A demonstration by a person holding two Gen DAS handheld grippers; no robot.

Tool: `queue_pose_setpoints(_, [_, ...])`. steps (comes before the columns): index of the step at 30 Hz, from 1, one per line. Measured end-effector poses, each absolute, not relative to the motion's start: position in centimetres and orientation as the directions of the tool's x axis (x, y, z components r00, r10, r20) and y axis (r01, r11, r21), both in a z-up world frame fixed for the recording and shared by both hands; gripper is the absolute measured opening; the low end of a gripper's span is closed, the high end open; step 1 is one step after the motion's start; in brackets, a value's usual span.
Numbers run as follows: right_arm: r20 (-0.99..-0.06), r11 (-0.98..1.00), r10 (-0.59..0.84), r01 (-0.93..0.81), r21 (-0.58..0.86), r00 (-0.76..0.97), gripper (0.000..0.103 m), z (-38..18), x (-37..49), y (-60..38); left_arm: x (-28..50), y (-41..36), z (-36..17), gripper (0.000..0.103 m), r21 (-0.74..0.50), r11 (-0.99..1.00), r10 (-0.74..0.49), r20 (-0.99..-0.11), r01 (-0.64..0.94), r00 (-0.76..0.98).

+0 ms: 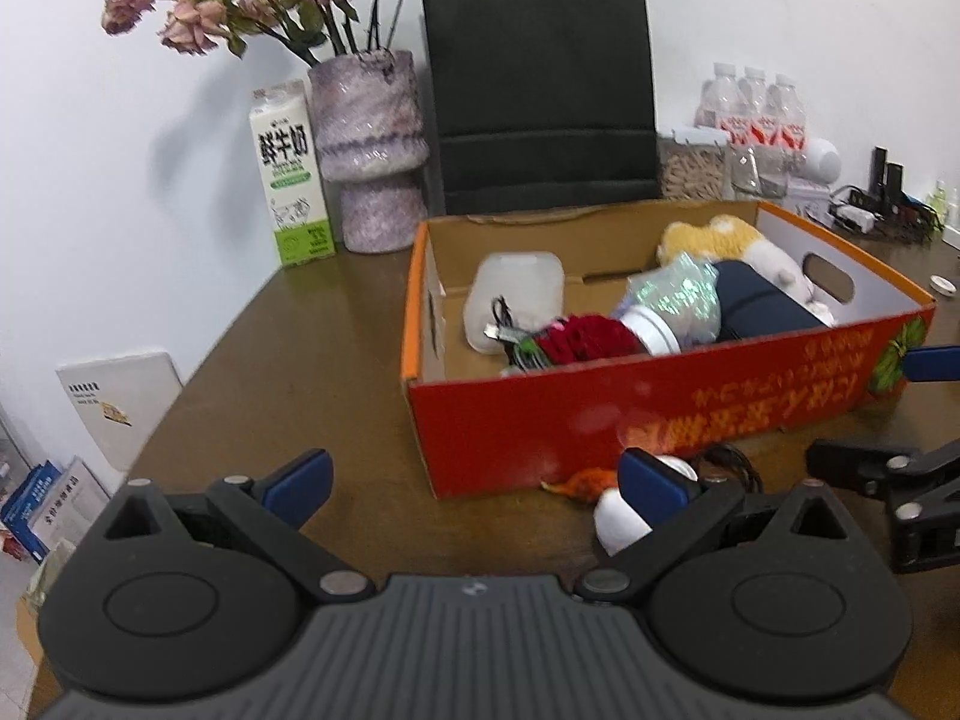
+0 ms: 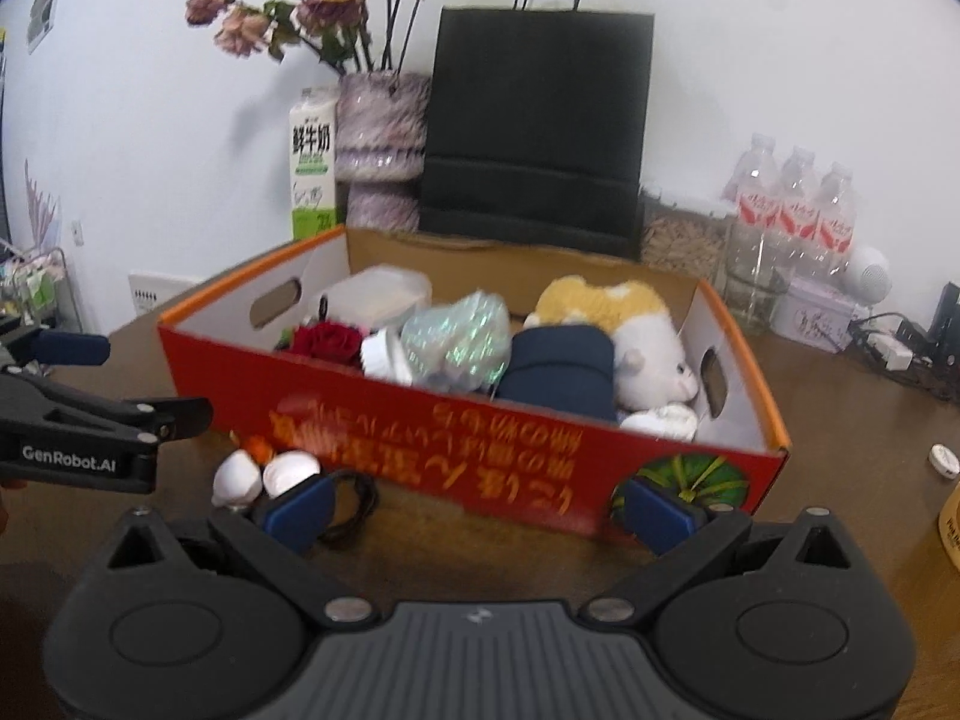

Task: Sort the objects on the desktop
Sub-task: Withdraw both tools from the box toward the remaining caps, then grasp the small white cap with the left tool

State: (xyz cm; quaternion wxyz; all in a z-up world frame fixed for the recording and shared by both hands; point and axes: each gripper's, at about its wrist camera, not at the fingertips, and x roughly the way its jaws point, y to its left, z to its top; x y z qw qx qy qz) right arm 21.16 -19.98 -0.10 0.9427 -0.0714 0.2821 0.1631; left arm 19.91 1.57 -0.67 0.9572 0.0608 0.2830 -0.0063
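Both grippers, left gripper [image 1: 477, 489] and right gripper [image 2: 480, 513], spread wide, empty. Red box [image 2: 480, 444] long axis left-right, print upside down, full.

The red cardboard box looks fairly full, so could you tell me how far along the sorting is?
Done: the red cardboard box holds a red rose, navy pouch and plush toy. In hand: nothing; left gripper and right gripper are open. Left: white round objects and black cable before it.
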Motion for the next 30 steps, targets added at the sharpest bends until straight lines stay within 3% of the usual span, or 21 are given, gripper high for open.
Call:
queue_pose_setpoints(13, [-0.595,0.941,0.263,-0.337,-0.014,0.759,0.103,-1.8,21.8,-20.4,20.9,0.6,-2.5,0.100,0.045,0.990,-0.080,-0.610,0.135,0.788])
queue_pose_setpoints(18, [-0.604,0.943,0.269,-0.334,0.005,0.750,0.103,-2.2,22.0,-20.6,21.3,-0.1,-2.9,0.074,0.018,0.985,-0.124,-0.626,0.173,0.770])
queue_pose_setpoints(21, [-0.610,0.943,0.273,-0.333,0.016,0.744,0.103,-2.4,22.1,-20.7,21.0,-0.3,-2.9,0.043,-0.029,0.971,-0.203,-0.624,0.237,0.754])
queue_pose_setpoints(22, [-0.611,0.943,0.274,-0.333,0.017,0.743,0.103,-2.4,22.1,-20.7,20.9,-0.4,-2.9,0.027,-0.029,0.968,-0.213,-0.623,0.250,0.753])
queue_pose_setpoints(30, [-0.616,0.942,0.274,-0.336,0.017,0.739,0.103,-2.8,22.1,-20.5,20.6,0.5,-2.8,0.027,-0.081,0.970,-0.231,-0.608,0.231,0.759])
